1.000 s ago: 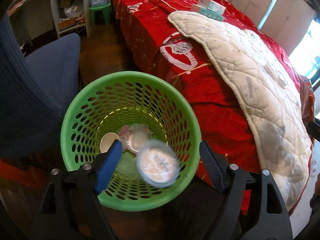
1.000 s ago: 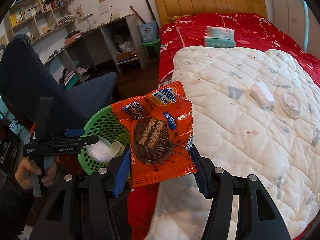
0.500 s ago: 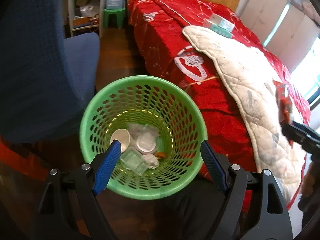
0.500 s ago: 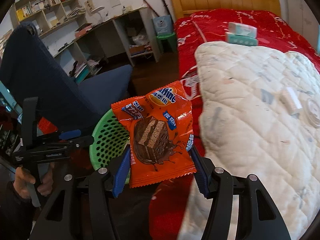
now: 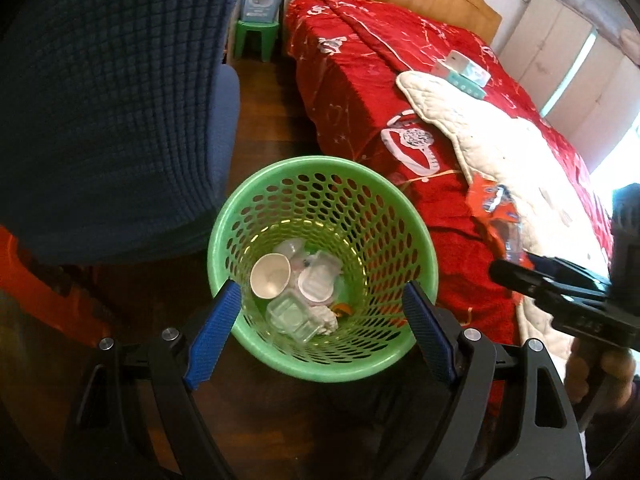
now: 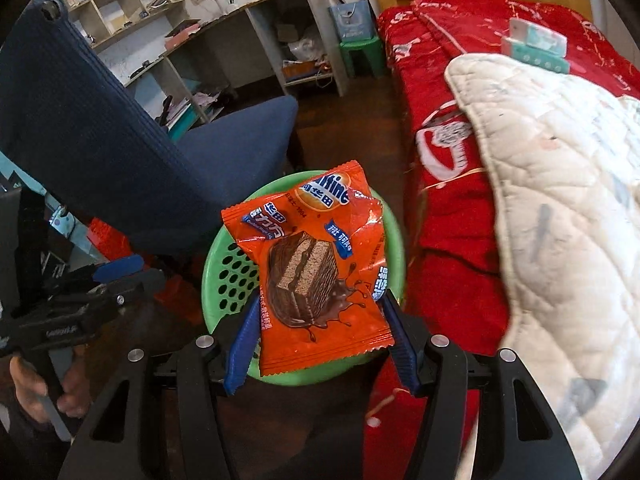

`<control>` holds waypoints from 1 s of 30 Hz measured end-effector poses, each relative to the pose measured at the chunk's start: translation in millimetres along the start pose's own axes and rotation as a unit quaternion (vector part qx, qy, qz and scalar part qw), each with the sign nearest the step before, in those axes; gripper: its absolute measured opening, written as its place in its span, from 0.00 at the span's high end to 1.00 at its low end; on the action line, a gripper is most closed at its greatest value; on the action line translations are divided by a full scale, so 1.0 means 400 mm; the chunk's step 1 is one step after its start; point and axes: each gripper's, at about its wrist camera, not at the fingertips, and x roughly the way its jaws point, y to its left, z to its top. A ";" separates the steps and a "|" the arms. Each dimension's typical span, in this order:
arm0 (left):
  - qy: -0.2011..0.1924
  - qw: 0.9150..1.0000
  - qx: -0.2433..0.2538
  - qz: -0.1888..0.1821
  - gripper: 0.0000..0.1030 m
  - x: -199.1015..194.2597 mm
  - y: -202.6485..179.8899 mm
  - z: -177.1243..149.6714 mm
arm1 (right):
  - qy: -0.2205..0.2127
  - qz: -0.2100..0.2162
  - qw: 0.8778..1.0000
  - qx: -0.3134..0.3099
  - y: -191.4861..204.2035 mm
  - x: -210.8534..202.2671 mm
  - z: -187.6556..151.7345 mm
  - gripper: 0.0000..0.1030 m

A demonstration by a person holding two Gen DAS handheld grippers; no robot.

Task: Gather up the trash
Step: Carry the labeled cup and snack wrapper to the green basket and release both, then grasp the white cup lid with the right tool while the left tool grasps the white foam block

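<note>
Above basket [image 6: 224, 280], wrapper [image 6: 316, 276] seemingly upright.

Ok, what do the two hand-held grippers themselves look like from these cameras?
Both match: the left hand-held gripper and the right hand-held gripper have black frames with triangular cut-outs, silver round bolts at the pivots and blue ribbed pads on the fingers. Seen side-on, each shows small white lettering, too blurred to read.

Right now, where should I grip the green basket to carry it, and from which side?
Grip the basket by its smooth solid rim, one finger inside and one outside, coming down from above. It stands upright with an open top; the wall below is perforated and tapers.
</note>
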 end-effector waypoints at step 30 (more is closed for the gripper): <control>0.034 0.998 0.040 -0.031 0.20 0.064 -0.160 0.004 | -0.056 -0.091 0.992 0.073 -0.280 -0.206 -0.037 0.20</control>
